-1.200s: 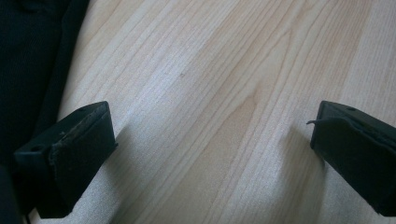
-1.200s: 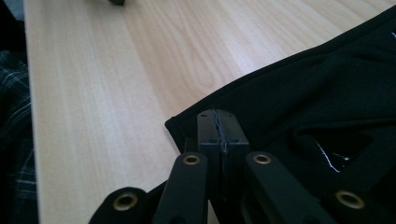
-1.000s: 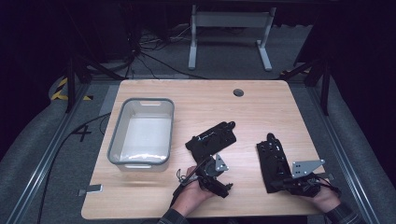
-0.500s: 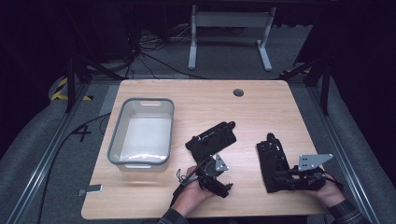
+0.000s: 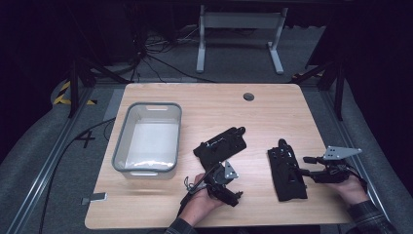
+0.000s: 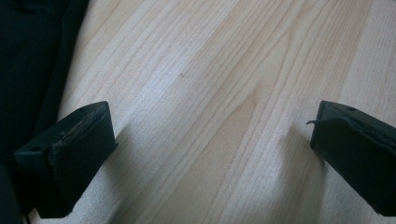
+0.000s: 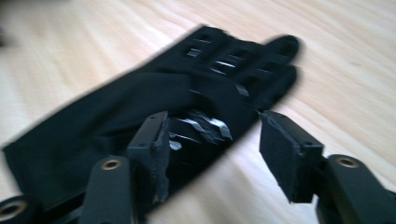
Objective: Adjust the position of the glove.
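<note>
Your working surface (image 5: 272, 105) is wide, pale wood, and the grey bin (image 5: 147, 138) sits empty on its left half, well apart from both gloves. That gap is the first risk: if the gloves are meant for the bin, a limp glove carried that far can slide out of a shallow pinch and drop short.

The right glove (image 5: 287, 168) lies flat near the right edge, fingers pointing away from you. Your right gripper (image 5: 308, 165) comes at it from the side with the jaws apart and nothing between them; in the right gripper view the glove (image 7: 154, 116) lies just beyond the tips (image 7: 212, 144), one jaw already over the dark fabric, the other over bare wood. Close from there and you may catch only a fold of the top layer, or scrape the jaw along the wood and push the glove away rather than lift it. That view is blurred, so judge depth carefully before you close.

The other glove (image 5: 221, 144) lies slantwise near the middle. Your left gripper (image 5: 221, 170) sits just below it, jaws wide apart over bare wood (image 6: 205, 93), dark fabric at the edge of its view (image 6: 32, 56). Watch that its trailing cable does not drag that glove as you move.
</note>
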`<state>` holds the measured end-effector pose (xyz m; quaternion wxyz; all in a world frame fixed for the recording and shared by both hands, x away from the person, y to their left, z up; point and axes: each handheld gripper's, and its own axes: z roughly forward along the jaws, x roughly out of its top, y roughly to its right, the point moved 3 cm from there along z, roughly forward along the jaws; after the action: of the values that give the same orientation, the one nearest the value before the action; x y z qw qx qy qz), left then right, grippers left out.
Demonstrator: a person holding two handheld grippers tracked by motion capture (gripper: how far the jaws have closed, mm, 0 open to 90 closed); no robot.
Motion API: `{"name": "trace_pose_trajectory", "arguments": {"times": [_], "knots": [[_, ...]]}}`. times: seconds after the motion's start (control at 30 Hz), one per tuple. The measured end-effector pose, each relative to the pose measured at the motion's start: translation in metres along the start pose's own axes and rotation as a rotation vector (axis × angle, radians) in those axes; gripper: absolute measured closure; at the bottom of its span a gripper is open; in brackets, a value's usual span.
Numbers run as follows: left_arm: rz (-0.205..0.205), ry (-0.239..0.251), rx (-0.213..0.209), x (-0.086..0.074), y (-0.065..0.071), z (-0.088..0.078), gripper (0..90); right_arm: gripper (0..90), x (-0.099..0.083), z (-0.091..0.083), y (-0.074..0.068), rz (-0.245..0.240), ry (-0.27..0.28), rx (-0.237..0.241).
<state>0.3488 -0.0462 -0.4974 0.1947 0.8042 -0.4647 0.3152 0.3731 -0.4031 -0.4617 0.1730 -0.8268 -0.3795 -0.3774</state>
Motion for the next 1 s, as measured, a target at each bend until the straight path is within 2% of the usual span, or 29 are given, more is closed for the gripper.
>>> {"name": "trace_pose_trajectory", "arguments": {"times": [0.13, 0.3, 0.53, 0.7, 0.87, 1.0], "knots": [[0.002, 0.002, -0.002, 0.000, 0.000, 0.000, 0.0, 38.0, -0.011, -0.003, 0.020, 0.050, 0.003, -0.057], [0.011, 0.000, -0.007, 0.000, -0.001, 0.000, 0.0, 28.5, -0.020, -0.002, 0.030, 0.078, 0.001, -0.110], [0.023, -0.015, -0.008, 0.001, -0.001, -0.001, 0.1, 17.3, -0.026, 0.005, 0.033, 0.089, -0.017, -0.135], [0.019, -0.010, -0.019, 0.002, -0.001, -0.004, 2.2, 15.7, -0.027, 0.006, 0.033, 0.092, -0.029, -0.139], [0.018, 0.008, -0.018, 0.011, -0.002, -0.012, 4.5, 15.4, -0.027, 0.006, 0.032, 0.092, -0.031, -0.138], [0.000, 0.003, -0.019, 0.019, -0.009, -0.016, 7.2, 15.4, -0.027, 0.006, 0.032, 0.092, -0.031, -0.138]]}}
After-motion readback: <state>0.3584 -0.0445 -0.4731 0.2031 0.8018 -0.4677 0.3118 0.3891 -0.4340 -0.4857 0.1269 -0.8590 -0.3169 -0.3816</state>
